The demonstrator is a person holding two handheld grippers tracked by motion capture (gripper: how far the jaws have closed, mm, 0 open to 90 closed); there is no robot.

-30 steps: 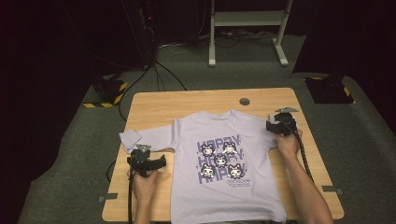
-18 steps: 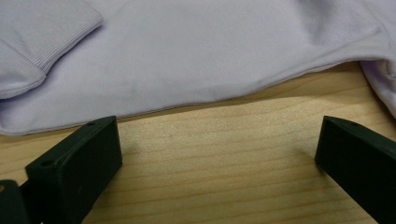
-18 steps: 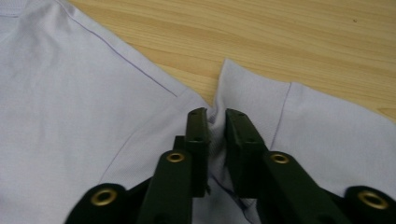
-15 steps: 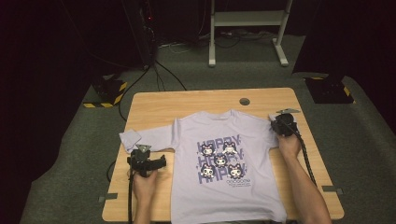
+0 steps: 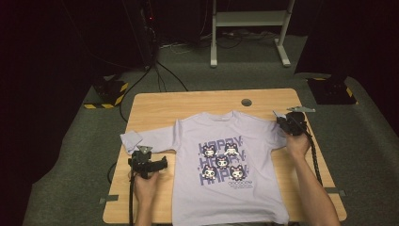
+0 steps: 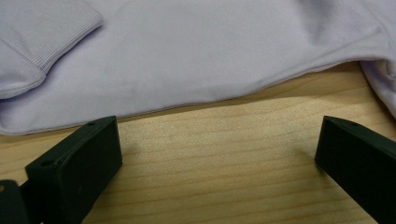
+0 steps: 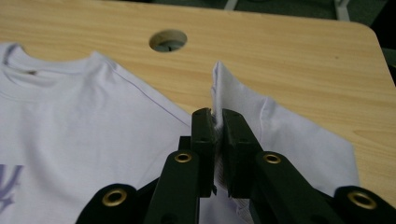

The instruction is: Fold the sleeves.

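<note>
Dark room, grey carpet, wooden table with a hole near its far edge, white stand, black cables behind.

The high view looks forward and down on my table from above my side, far off, my forearms entering at bottom. My left gripper view sits low and very near, facing the shirt edge across bare wood. My right gripper view looks along closed jaws toward the table's round hole, upper centre; the high view shares shirt and hole.
</note>
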